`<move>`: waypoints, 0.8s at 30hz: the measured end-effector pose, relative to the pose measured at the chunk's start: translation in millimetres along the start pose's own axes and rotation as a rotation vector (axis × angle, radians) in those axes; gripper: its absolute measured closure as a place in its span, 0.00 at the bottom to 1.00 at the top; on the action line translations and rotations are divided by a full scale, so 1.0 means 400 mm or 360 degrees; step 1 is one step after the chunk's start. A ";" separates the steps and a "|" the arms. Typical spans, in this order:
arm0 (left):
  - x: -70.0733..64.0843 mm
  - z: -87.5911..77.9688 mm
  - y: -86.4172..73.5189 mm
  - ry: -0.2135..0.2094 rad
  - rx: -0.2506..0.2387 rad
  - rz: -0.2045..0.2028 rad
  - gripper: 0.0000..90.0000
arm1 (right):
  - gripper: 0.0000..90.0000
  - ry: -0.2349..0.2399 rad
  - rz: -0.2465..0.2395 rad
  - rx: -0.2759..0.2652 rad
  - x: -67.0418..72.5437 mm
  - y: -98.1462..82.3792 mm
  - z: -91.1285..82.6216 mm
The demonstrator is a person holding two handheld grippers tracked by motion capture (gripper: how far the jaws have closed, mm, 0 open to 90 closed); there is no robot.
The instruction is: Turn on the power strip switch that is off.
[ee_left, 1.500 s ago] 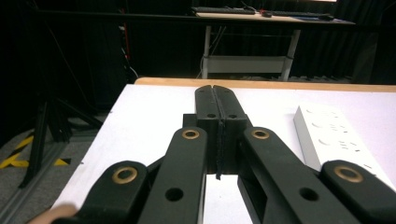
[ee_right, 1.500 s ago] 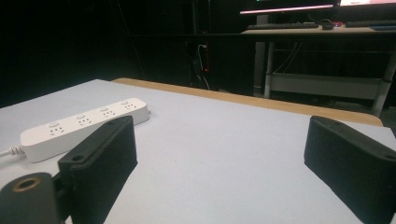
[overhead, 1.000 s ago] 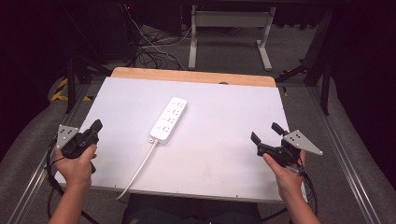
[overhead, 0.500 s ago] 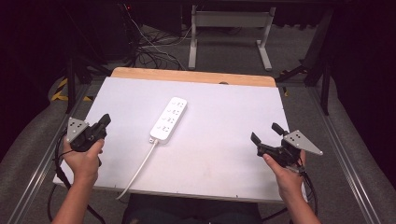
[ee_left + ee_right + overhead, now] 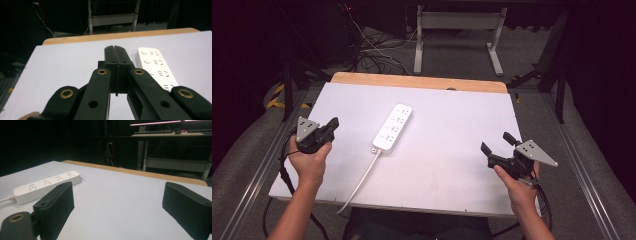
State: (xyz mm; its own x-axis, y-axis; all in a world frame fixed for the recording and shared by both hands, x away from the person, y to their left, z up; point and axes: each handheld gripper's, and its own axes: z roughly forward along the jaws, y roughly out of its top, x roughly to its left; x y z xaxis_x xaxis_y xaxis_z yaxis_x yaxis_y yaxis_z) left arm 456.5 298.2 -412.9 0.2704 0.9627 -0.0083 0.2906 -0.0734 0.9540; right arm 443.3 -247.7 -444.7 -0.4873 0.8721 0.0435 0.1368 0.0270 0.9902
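A white power strip [image 5: 392, 128] lies left of centre on the white table [image 5: 452, 125], its cord [image 5: 360, 183] running off the near edge, with bare surface all round. The left gripper [image 5: 333, 123], jaws pressed together and empty, has moved forward along the left edge toward the strip. The right gripper [image 5: 496, 143] holds its place near the right edge, jaws spread wide.

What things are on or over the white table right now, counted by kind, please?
Power strip (white, with its cord): 1
Handheld grippers: 2, the left gripper with its claw shut, the right gripper with its claw open
Total: 3
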 end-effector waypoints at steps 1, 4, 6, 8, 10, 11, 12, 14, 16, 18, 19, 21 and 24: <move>-0.008 0.018 0.001 -0.0015 0.0022 0.0022 1.00 | 0.12 -0.0001 0.0000 -0.0003 0.001 0.000 -0.001; -0.019 0.043 0.000 -0.0053 0.0078 0.0048 1.00 | 0.12 0.0001 -0.0001 -0.0003 0.000 0.000 -0.002; -0.024 0.058 0.001 -0.0079 0.0119 0.0069 1.00 | 0.13 -0.0001 -0.0002 -0.0011 0.000 0.001 -0.003; -0.027 0.066 0.001 -0.0085 0.0133 0.0075 1.00 | 0.13 0.0000 0.0001 -0.0014 0.001 0.001 -0.003; -0.034 0.093 -0.002 -0.0136 0.0190 0.0064 1.00 | 0.13 0.0002 0.0003 -0.0016 0.001 0.001 -0.004; -0.034 0.093 -0.002 -0.0136 0.0190 0.0064 1.00 | 0.13 0.0001 0.0001 -0.0014 0.002 0.001 -0.004; -0.040 0.117 -0.007 -0.0196 0.0252 0.0056 1.00 | 0.13 0.0005 0.0000 -0.0014 0.001 0.001 -0.004; -0.046 0.142 -0.011 -0.0237 0.0297 0.0058 1.00 | 0.13 0.0001 -0.0001 -0.0007 0.002 0.000 -0.002; -0.049 0.153 -0.011 -0.0251 0.0317 0.0066 1.00 | 0.13 0.0003 -0.0001 -0.0007 0.002 0.000 -0.001; -0.059 0.182 -0.008 -0.0289 0.0367 0.0074 1.00 | 0.13 0.0010 -0.0001 -0.0008 0.003 -0.001 0.003; -0.064 0.191 -0.008 -0.0297 0.0389 0.0082 1.00 | 0.13 0.0008 0.0004 -0.0008 0.002 -0.001 0.004; -0.078 0.208 -0.010 -0.0328 0.0430 0.0102 1.00 | 0.13 0.0008 0.0007 -0.0007 0.001 0.000 0.005; -0.100 0.233 -0.015 -0.0378 0.0508 0.0145 1.00 | 0.12 0.0013 0.0012 -0.0006 0.000 0.000 0.007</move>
State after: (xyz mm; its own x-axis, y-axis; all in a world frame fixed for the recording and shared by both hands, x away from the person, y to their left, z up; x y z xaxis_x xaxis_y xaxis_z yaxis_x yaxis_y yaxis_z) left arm 529.5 235.9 -446.2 0.5021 0.8642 -0.0327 0.5157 -0.2688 0.8135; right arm 445.6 -246.4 -445.2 -0.4934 0.8683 0.0521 0.1374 0.0186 0.9903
